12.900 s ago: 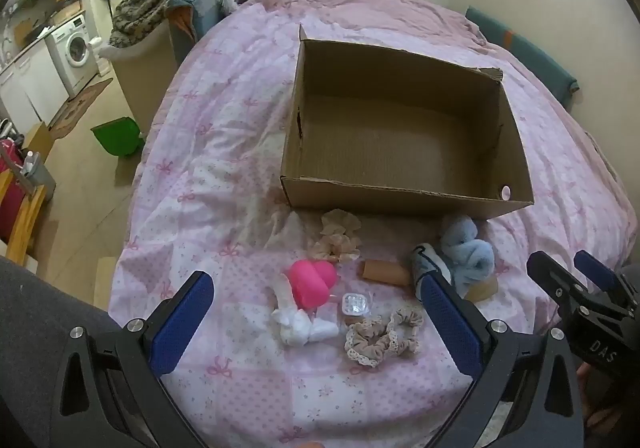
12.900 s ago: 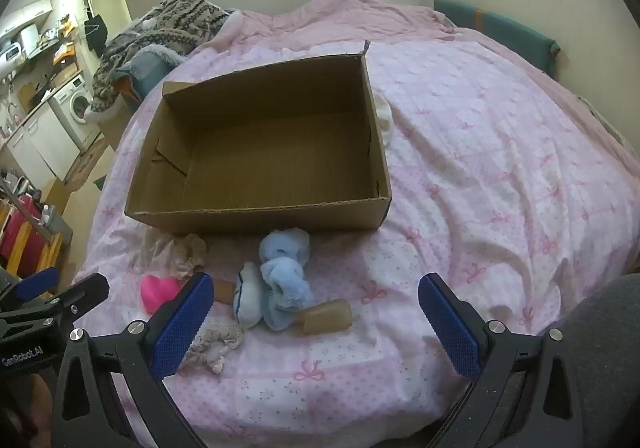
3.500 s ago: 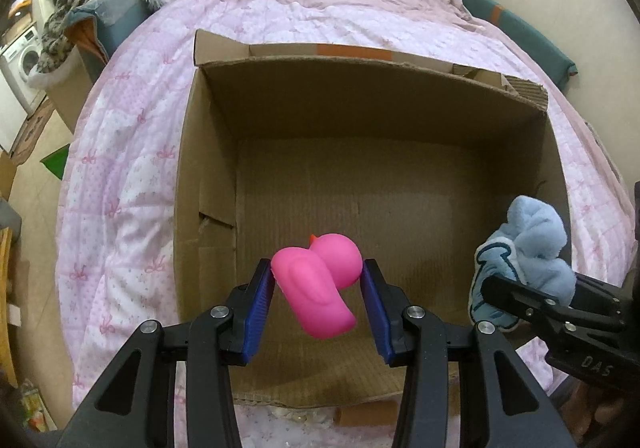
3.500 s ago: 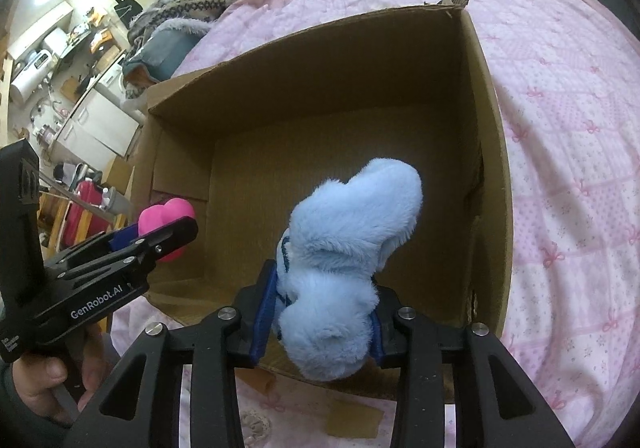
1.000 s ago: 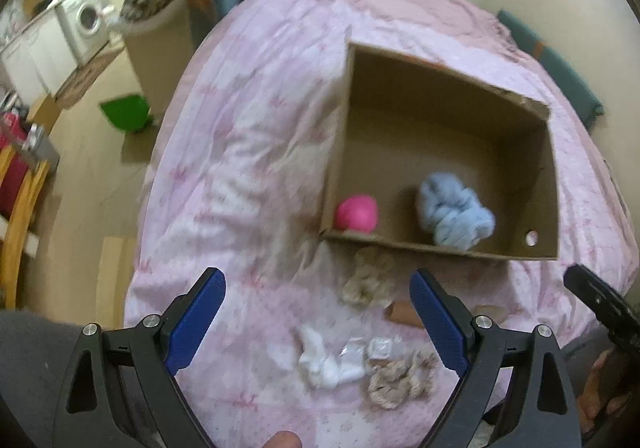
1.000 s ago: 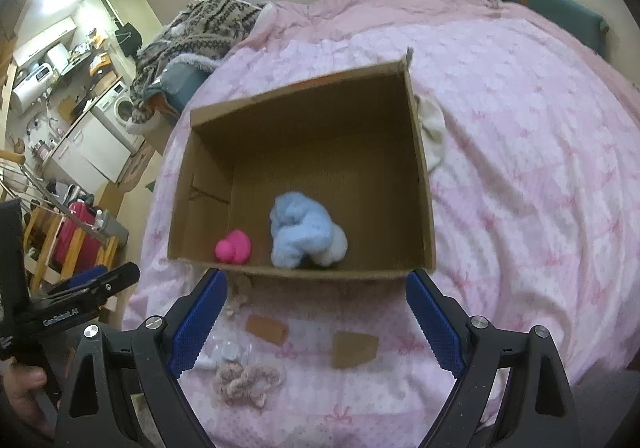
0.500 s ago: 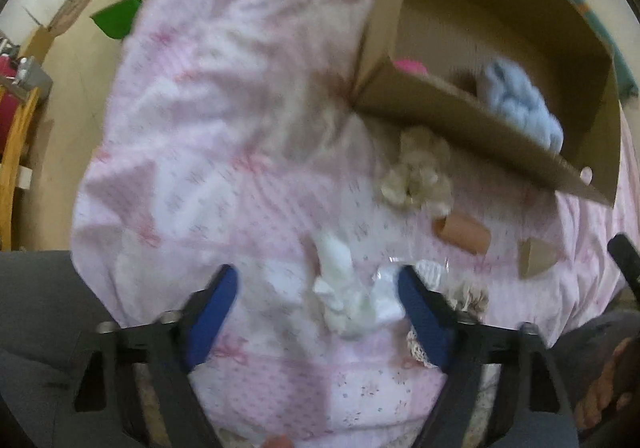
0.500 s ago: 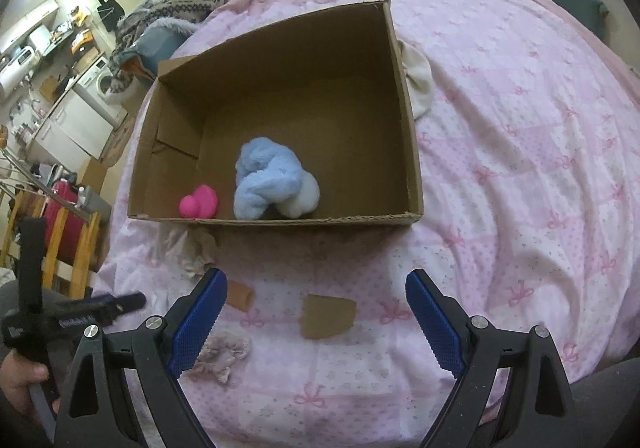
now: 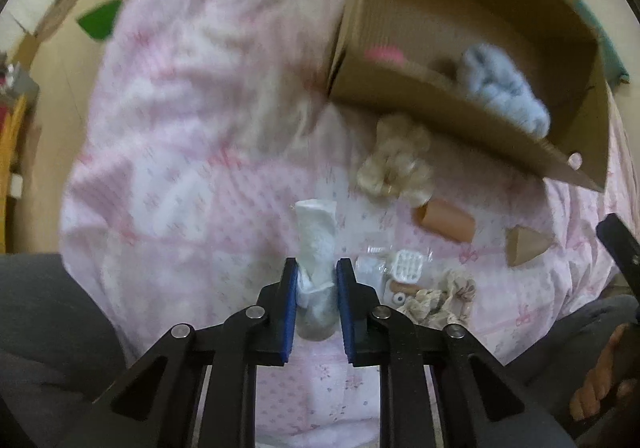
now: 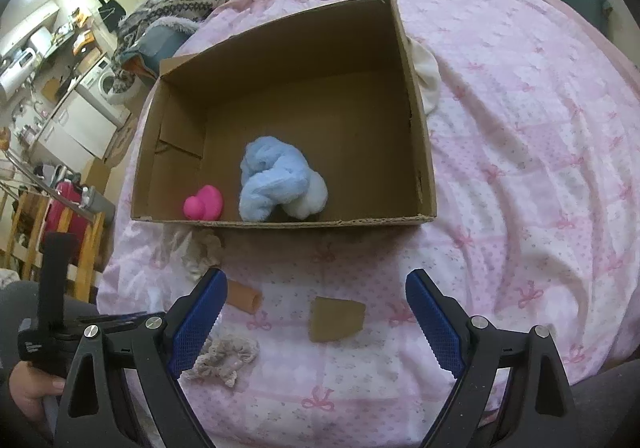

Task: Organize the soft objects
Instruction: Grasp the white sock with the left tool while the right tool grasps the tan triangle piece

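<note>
My left gripper (image 9: 317,268) points down at the pink bedspread, its jaws closing with a crumpled white cloth (image 9: 316,224) between them and the blue pads pressing its lower end. My right gripper (image 10: 316,278) hangs open over the bed in front of the cardboard box (image 10: 416,120), with nothing between its fingers. A tan wedge (image 10: 337,318) lies below it. Inside the box lie a pink duck (image 10: 204,203) and a light blue plush (image 10: 276,178). A beige scrunchie (image 9: 394,168) sits by the box's front wall, and a lace scrunchie (image 10: 224,358) lies nearer me.
An orange tube (image 9: 446,222) and a small clear packet (image 9: 404,268) lie on the bedspread to the right of the white cloth. A person's hand (image 10: 28,388) holds the left gripper's handle. The bed's left edge drops to the floor, with furniture beyond.
The left gripper has come down onto the white cloth and its jaws have narrowed from wide open onto it. The right gripper has sunk a little toward the bed, still open.
</note>
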`<action>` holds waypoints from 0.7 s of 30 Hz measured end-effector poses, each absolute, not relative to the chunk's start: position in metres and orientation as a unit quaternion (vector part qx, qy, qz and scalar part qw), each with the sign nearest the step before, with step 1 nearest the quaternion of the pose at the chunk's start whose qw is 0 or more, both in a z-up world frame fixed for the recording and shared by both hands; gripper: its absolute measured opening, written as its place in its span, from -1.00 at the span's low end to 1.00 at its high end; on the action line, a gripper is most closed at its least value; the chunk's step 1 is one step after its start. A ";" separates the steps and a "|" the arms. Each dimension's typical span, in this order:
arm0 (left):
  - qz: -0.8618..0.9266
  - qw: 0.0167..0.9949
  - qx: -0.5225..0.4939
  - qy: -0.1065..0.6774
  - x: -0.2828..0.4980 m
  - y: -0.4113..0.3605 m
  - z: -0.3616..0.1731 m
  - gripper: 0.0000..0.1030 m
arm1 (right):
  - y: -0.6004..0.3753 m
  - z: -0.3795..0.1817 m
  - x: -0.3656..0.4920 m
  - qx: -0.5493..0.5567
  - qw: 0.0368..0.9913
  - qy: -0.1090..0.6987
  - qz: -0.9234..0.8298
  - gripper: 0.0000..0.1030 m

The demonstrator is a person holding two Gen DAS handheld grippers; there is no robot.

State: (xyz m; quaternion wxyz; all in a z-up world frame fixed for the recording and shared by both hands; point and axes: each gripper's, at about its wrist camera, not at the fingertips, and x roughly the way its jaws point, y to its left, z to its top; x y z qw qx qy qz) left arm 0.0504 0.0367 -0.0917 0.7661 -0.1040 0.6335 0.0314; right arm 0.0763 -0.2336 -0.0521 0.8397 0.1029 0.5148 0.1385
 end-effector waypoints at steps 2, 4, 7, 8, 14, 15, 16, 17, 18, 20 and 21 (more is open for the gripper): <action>0.036 0.785 -0.088 0.613 0.049 0.034 -0.079 -0.67 | -0.239 -0.055 0.078 0.119 0.834 0.521 0.135 0.88; 0.035 0.797 -0.081 0.597 0.048 0.031 -0.069 -0.67 | -0.242 -0.060 0.081 0.131 0.827 0.531 0.130 0.88; 0.032 0.806 -0.070 0.586 0.054 0.026 -0.066 -0.67 | -0.239 -0.072 0.085 0.121 0.814 0.556 0.118 0.85; 0.030 0.807 -0.068 0.586 0.054 0.025 -0.067 -0.67 | -0.235 -0.079 0.088 0.108 0.807 0.569 0.115 0.69; 0.027 0.803 -0.060 0.593 0.061 0.016 -0.078 -0.67 | -0.208 -0.113 0.096 0.055 0.771 0.624 0.120 0.28; 0.028 0.803 -0.059 0.592 0.061 0.016 -0.078 -0.67 | -0.205 -0.116 0.097 0.050 0.769 0.626 0.121 0.28; 0.028 0.804 -0.060 0.590 0.062 0.015 -0.080 -0.67 | -0.203 -0.119 0.098 0.047 0.766 0.629 0.122 0.22; 0.028 0.805 -0.061 0.590 0.062 0.015 -0.080 -0.67 | -0.201 -0.123 0.098 0.044 0.762 0.634 0.123 0.10; 0.028 0.805 -0.063 0.589 0.062 0.015 -0.079 -0.67 | -0.200 -0.126 0.099 0.044 0.758 0.639 0.125 0.06; 0.028 0.805 -0.068 0.589 0.062 0.017 -0.079 -0.67 | -0.200 -0.131 0.099 0.041 0.755 0.643 0.121 -0.16; 0.027 0.805 -0.070 0.589 0.062 0.018 -0.079 -0.67 | -0.202 -0.132 0.099 0.046 0.754 0.644 0.119 -0.29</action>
